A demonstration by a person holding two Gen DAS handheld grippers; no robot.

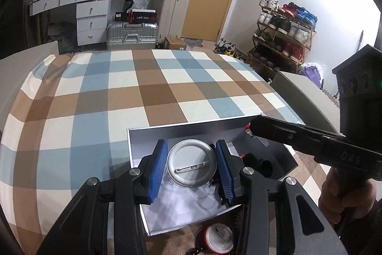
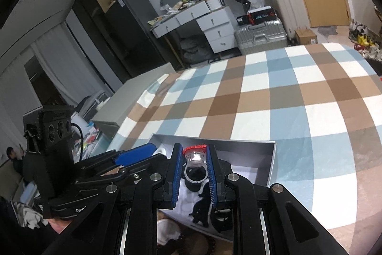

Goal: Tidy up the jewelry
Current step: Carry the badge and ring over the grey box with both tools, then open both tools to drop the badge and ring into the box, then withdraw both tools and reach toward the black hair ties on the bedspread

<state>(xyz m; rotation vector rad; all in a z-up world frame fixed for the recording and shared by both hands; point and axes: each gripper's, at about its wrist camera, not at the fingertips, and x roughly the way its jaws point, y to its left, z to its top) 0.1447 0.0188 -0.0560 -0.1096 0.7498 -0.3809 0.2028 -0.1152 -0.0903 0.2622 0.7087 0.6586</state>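
A shallow grey box (image 1: 148,133) lies on the checked tablecloth; it also shows in the right wrist view (image 2: 272,159). My left gripper (image 1: 192,165) is shut on a round silver pin badge (image 1: 191,163), back side up, held over the box. My right gripper (image 2: 193,167) is shut on a clear plastic ring with a red top (image 2: 194,155), also over the box. Black pieces (image 2: 201,207) lie on the box's white lining. The right gripper also shows in the left wrist view (image 1: 248,128), at the box's far right corner.
A second round badge with a red rim (image 1: 218,240) lies on the cloth just in front of the box. The checked tablecloth (image 1: 143,92) stretches far and left. A grey chair back (image 1: 300,97) stands at the table's right. Suitcases, drawers and a shoe rack stand beyond.
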